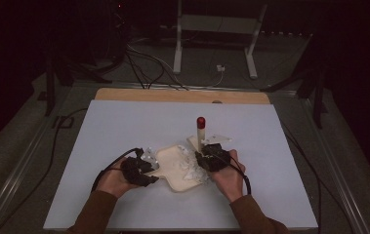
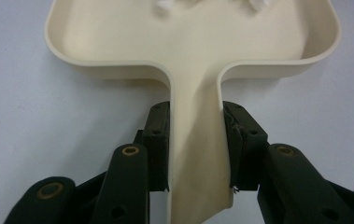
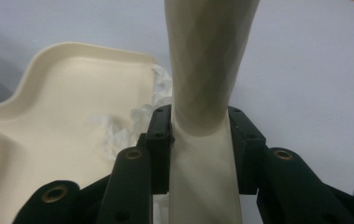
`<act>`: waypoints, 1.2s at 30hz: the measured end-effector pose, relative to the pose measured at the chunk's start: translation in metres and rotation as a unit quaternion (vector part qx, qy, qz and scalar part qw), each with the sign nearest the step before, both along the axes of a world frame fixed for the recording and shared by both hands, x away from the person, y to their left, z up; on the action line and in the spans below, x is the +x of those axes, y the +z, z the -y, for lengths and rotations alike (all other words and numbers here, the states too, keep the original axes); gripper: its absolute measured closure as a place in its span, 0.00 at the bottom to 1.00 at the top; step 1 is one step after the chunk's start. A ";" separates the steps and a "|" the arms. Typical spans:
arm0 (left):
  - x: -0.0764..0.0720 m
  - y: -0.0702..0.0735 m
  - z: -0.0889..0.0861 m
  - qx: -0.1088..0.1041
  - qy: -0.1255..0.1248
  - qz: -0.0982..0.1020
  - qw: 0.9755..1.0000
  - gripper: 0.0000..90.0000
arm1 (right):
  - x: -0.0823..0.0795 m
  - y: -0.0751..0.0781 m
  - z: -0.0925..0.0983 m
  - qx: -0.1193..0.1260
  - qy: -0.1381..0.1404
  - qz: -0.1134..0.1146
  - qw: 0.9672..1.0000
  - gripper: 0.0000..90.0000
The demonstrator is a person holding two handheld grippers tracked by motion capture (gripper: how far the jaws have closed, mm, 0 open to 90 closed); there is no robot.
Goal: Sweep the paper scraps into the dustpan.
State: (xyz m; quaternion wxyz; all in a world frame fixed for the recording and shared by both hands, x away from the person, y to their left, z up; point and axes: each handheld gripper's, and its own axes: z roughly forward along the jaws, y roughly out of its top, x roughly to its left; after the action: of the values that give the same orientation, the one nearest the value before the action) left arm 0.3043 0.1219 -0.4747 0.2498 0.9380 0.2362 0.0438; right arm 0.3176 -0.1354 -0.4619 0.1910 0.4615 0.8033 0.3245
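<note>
Sweeping looks partly done: left fingers point(image 2: 195, 140) clamp the dustpan point(image 2: 193, 56) handle, right fingers point(image 3: 198, 140) grip the brush point(image 3: 207, 70); paper scraps point(image 3: 118, 128) lie inside, some perhaps left.

You are not looking at any readable text, label, brand, number or sign here; nothing on the table, the tools or the gear behind it is showing legible writing.
</note>
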 end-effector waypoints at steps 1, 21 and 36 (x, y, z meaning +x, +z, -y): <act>0.000 0.000 0.000 -0.001 0.001 0.000 1.000 0.73 | 0.000 0.000 -0.001 0.000 0.002 0.000 1.000 0.74; -0.001 -0.001 0.001 0.001 0.001 0.002 1.000 0.73 | -0.009 0.003 -0.035 -0.008 0.055 0.001 0.998 0.74; -0.002 -0.003 0.001 -0.002 0.004 0.001 1.000 0.73 | -0.014 0.012 -0.051 0.017 0.088 -0.004 0.996 0.74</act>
State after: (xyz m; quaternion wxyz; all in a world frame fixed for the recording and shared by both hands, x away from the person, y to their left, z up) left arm 0.3020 0.1211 -0.4774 0.2523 0.9364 0.2395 0.0454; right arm 0.3036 -0.0841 -0.4503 0.1504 0.3931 0.8360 0.3520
